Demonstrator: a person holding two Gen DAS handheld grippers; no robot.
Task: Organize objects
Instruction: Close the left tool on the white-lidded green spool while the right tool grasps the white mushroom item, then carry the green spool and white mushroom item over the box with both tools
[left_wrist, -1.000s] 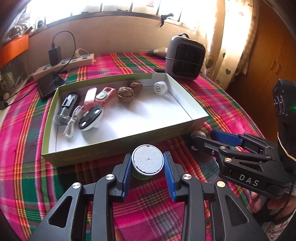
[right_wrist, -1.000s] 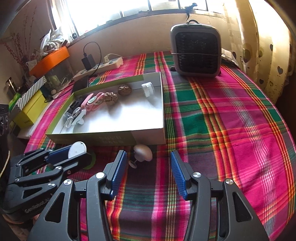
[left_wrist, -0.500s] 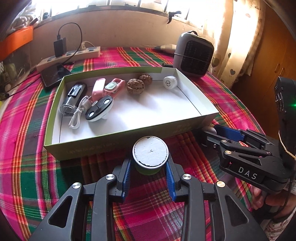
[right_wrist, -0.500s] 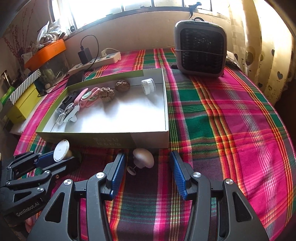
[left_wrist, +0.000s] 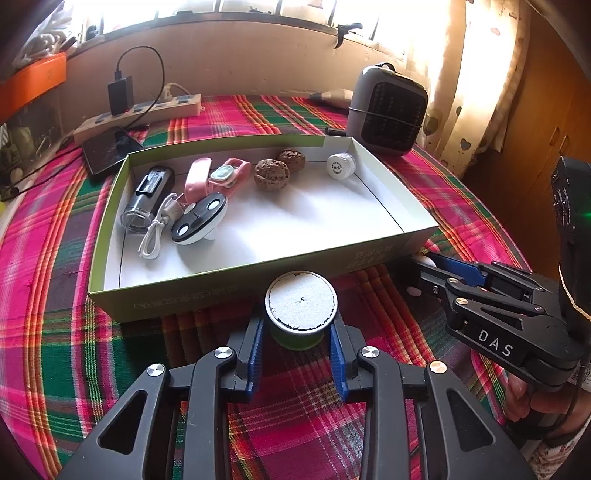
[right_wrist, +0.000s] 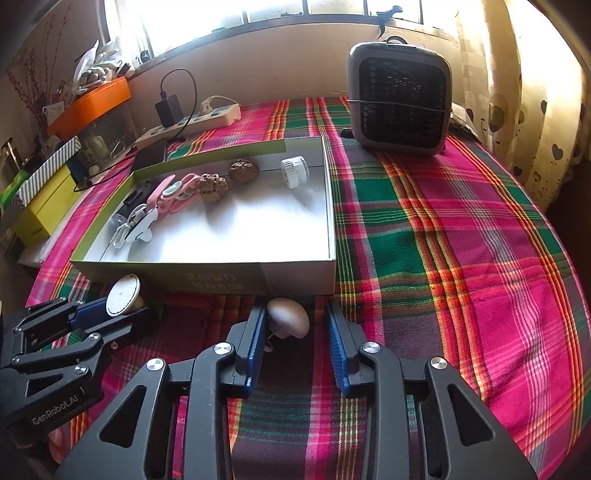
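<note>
Left gripper (left_wrist: 297, 350) is closing on a small green tin (left_wrist: 301, 317) with a pale round lid; both blue pads appear to press its sides, low on the body, and the tin sits just in front of the near wall of the open box (left_wrist: 229, 284). Right gripper (right_wrist: 295, 343) is also closing, around a grey mushroom-shaped knob (right_wrist: 288, 322) that lies on its side just before the same wall; one pad touches it while the other still stands clear, so it is not yet gripped. Risk one: the knob's rounded cap may squirt out or roll as the pads meet, and its thin stem offers little to catch. Risk two: both items lie hard against the box wall, so a lift that is too shallow could snag the rim and shove the box across the plaid cloth (right_wrist: 443, 240). Risk three: the two grippers work close together at the box front and could collide on the way in. Inside the box, the walnuts (left_wrist: 271, 174), pink strap (left_wrist: 212, 177) and white cable (left_wrist: 159, 229) crowd the far-left end; placement there could knock them.
</note>
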